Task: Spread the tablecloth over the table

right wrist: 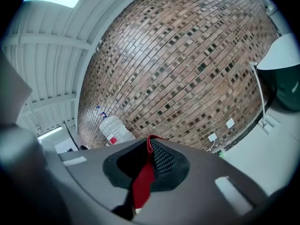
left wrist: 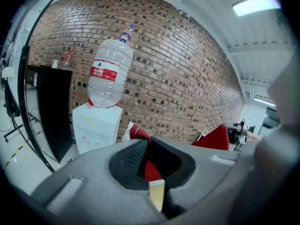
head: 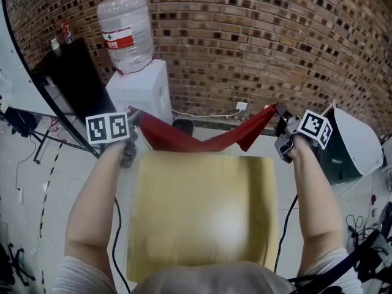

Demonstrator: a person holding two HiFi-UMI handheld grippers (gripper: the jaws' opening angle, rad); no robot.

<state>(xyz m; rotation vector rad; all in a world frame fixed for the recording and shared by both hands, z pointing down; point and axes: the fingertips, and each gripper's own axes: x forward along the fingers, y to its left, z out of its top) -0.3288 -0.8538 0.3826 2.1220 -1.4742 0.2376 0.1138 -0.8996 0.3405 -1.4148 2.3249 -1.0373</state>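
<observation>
Pinching one corner each, the left gripper (head: 133, 126) and right gripper (head: 280, 119) hold the red tablecloth (head: 184, 141) stretched between them over the far edge of a yellow surface (head: 202, 219). The cloth sags in the middle. In the left gripper view the jaws are pressed together on red fabric with a yellow strip. In the right gripper view the jaws are clamped on a red fold. A water dispenser (head: 144, 90) stands by the brick wall (head: 257, 41).
</observation>
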